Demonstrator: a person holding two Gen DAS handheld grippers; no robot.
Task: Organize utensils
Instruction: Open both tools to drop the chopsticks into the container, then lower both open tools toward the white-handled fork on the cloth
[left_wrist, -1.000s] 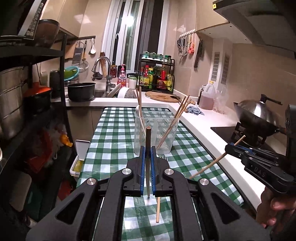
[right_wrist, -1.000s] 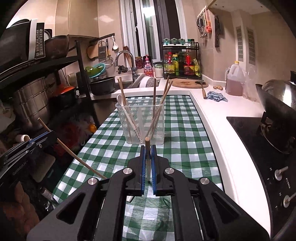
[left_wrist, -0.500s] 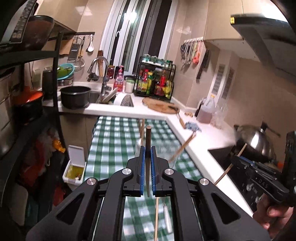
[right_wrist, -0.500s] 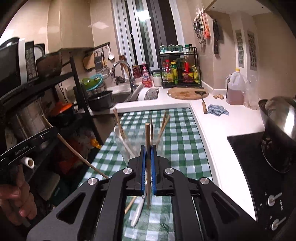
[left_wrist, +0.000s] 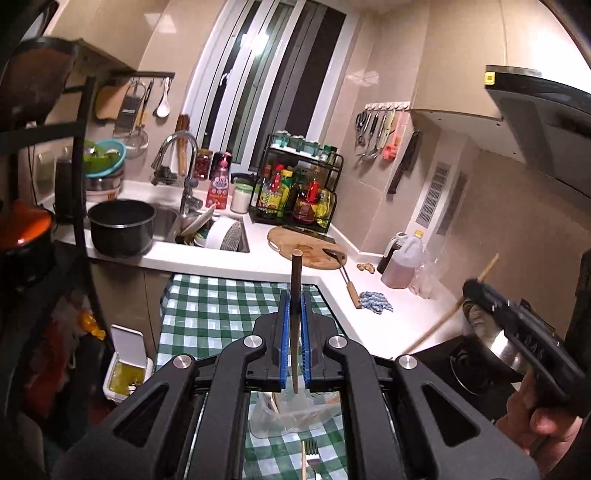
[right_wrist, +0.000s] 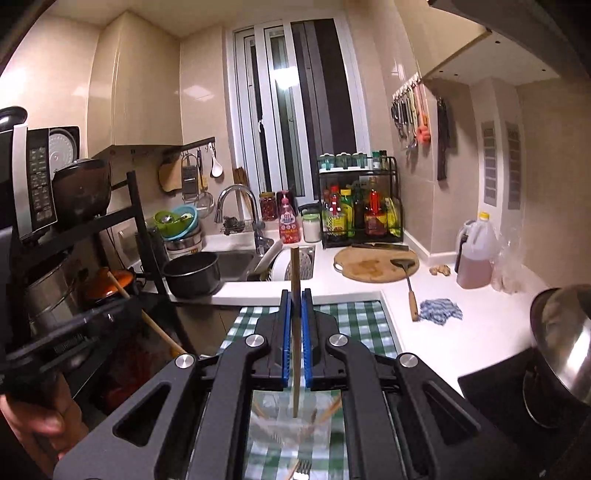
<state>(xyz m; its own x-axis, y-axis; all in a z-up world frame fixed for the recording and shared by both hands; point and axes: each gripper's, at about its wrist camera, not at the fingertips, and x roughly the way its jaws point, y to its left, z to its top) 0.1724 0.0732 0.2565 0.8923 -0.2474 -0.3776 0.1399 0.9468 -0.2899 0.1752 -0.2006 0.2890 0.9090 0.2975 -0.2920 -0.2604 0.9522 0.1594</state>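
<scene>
The left gripper is closed on a dark, thin wooden chopstick, held upright near its middle; the right gripper pinches a pale wooden chopstick the same way. Both sticks seem light, stiff and smooth, so I judge a mid-length grip keeps them from pivoting. Below stands the clear plastic container on the green checked cloth.
</scene>
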